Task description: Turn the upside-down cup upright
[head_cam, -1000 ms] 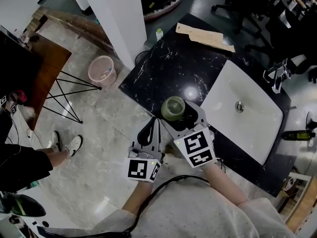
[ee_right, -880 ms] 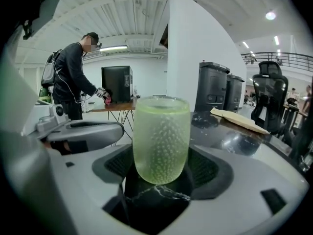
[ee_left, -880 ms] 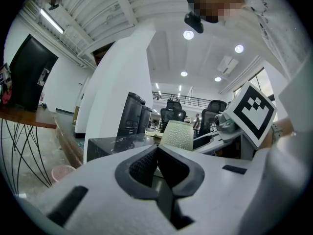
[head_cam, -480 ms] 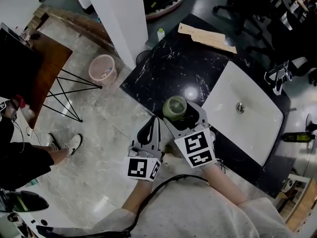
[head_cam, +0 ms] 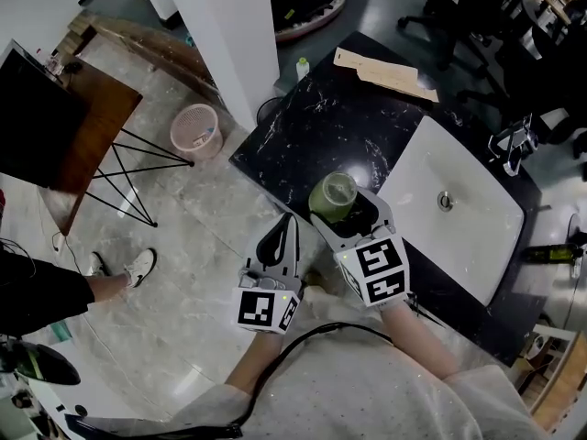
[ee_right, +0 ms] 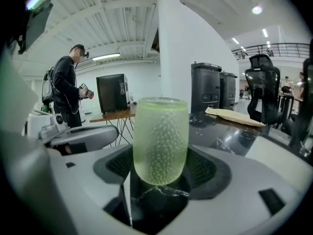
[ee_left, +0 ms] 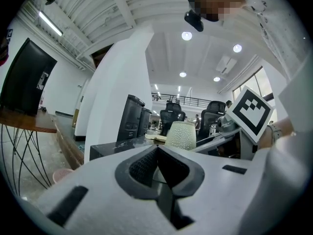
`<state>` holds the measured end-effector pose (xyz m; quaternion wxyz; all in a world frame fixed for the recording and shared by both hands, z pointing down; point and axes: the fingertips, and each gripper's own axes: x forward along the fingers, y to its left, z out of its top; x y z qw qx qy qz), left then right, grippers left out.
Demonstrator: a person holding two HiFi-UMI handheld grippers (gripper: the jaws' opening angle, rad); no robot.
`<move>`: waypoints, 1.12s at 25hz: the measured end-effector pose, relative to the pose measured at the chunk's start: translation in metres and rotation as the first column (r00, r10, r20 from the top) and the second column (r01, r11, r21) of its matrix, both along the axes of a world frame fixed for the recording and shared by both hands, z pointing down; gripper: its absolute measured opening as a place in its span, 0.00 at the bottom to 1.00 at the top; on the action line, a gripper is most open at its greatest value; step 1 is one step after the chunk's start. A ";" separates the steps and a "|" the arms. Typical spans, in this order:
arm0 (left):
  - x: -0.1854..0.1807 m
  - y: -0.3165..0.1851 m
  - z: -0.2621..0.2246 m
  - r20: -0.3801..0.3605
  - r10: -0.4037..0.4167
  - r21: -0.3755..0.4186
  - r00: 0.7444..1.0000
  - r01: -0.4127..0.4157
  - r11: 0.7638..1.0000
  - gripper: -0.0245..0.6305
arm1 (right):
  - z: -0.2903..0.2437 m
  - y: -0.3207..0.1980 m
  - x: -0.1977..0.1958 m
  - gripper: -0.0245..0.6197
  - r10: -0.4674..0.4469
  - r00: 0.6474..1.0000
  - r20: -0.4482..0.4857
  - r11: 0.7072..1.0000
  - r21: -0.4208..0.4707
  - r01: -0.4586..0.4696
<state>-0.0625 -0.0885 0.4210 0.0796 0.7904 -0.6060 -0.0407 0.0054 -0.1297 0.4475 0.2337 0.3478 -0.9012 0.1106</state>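
Note:
A pale green, bumpy glass cup (head_cam: 332,195) stands at the front edge of the black marble counter (head_cam: 321,126). My right gripper (head_cam: 344,211) is shut on it, one pad against each side. In the right gripper view the cup (ee_right: 161,141) fills the space between the jaws of the right gripper (ee_right: 160,166), with a thick flat end on top and its rounded lower end just above the counter. My left gripper (head_cam: 275,244) hangs left of the counter over the floor, jaws together and holding nothing. From the left gripper (ee_left: 157,155) the cup (ee_left: 181,135) shows beyond the tips.
A white sink (head_cam: 459,218) is set into the counter right of the cup. A cardboard piece (head_cam: 383,71) and a small bottle (head_cam: 302,66) lie at the far edge. A white column (head_cam: 229,26), a pink basket (head_cam: 197,128) and a dark table (head_cam: 55,126) stand left. A person (ee_right: 66,92) stands farther off.
The right gripper's jaws have drawn in onto the cup, and cup and gripper have shifted slightly up and right in the head view. The left gripper has stayed put.

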 end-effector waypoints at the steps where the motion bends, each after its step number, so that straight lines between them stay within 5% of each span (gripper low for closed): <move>1: 0.000 0.001 -0.002 0.003 0.004 0.003 1.000 -0.004 1.000 0.05 | -0.002 0.001 0.000 0.57 0.009 1.000 0.021 1.000 -0.013 -0.009; 7: -0.004 0.009 -0.014 0.012 0.045 0.013 0.999 -0.045 0.999 0.05 | -0.021 0.006 -0.006 0.57 0.118 0.967 0.227 0.989 -0.118 -0.093; 12: -0.014 0.015 -0.026 0.021 0.079 0.029 0.997 -0.080 0.996 0.05 | -0.035 0.008 -0.013 0.57 0.272 0.856 0.439 0.950 -0.263 -0.167; 20: -0.030 0.018 -0.040 0.018 0.125 0.042 0.992 -0.125 0.991 0.05 | -0.059 0.016 -0.028 0.57 0.408 0.576 0.708 0.909 -0.373 -0.186; 28: -0.044 0.026 -0.041 0.031 0.135 0.038 0.990 -0.136 0.990 0.05 | -0.058 0.029 -0.049 0.57 0.470 0.260 0.843 0.869 -0.494 0.032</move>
